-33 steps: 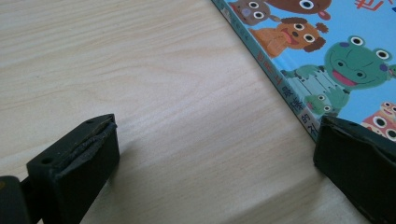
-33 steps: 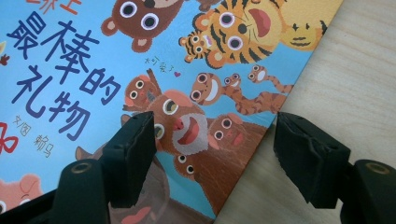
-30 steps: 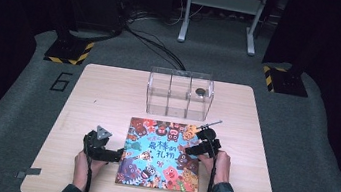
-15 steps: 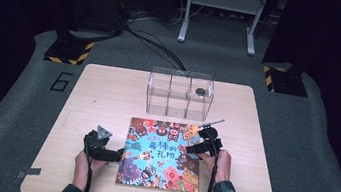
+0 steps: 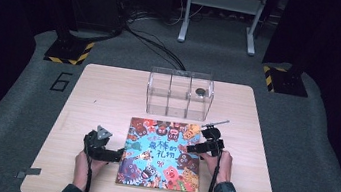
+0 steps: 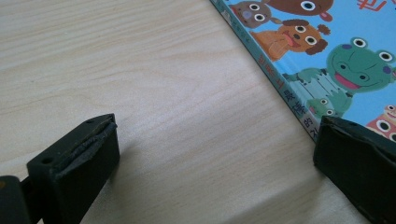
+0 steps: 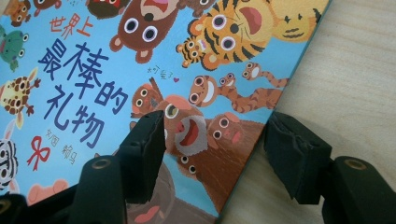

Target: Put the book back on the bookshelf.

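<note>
High view, book: picture book (image 5: 162, 154) lies closed and flat, cover up, in the lower centre of the frame on the wooden table (image 5: 98, 91).
High view, grippers: left gripper (image 5: 108, 155) sits at the book's left edge; right gripper (image 5: 195, 147) sits at its right edge, in the upper half.
High view, other items: clear three-compartment box (image 5: 179, 94) stands above the book, a small dark round object (image 5: 201, 92) in its right compartment; what it is cannot be made out.
Left gripper view, jaws: wide apart; one jaw on bare table at lower left, the other at lower right against the book's spine edge (image 6: 285, 93). Contact or a slight gap cannot be told.
Right gripper view, jaws: wide apart, straddling the book's right edge (image 7: 261, 135), one jaw over the cover, one over the table; nothing gripped.
Progress: judged early; both grippers positioned at opposite edges, book not lifted or opened. Closing on an edge is left.
Hidden: book's lower corner sits behind the jaws in the right gripper view; the spine lettering is cut off at lower right in the left gripper view.
</note>
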The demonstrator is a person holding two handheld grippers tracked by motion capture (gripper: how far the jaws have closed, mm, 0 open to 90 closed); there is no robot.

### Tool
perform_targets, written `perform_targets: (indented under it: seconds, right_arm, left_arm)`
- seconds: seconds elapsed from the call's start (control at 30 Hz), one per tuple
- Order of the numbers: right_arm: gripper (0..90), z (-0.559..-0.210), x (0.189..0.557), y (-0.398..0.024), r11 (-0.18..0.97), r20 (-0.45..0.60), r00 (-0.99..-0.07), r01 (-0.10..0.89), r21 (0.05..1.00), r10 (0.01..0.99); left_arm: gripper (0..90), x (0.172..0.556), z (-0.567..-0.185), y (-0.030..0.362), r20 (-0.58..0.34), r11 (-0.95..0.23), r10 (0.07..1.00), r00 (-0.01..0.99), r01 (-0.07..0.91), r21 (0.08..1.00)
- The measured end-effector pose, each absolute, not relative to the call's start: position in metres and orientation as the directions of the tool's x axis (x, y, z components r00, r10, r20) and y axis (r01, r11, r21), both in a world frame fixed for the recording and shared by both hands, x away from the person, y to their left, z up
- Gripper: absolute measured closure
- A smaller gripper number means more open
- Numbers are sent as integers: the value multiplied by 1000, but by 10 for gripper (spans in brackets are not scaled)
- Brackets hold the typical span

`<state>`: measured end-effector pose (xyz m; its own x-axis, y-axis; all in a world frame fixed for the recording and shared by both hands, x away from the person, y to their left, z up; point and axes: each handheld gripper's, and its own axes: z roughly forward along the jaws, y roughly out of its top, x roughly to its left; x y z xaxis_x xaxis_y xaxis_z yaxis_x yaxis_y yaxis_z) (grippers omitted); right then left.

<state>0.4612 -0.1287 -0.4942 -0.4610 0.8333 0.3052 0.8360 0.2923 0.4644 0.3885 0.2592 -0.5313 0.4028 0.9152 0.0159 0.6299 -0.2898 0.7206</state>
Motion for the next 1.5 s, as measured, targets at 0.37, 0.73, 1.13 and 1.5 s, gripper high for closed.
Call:
perform_targets:
  seconds: [0.37,0.73,1.13,1.5]
  right_arm:
    - [381,-480,458,-133,268,339,-461,833,484,820]
    - [377,-467,460,-137,229,377,-469,816,530,798]
    - [404,-455,464,-135,224,375,-476,806,547,795]
    - [401,-447,462,-134,213,384,-485,795,568,786]
  left_arm:
    - [5,389,-531,259,15,-291,914,406,629,721]
    - [5,388,-531,260,16,-312,901,434,622,718]
    - [0,389,-531,263,-50,-261,899,435,624,737]
    - [1,387,-530,257,-98,-235,887,452,624,745]
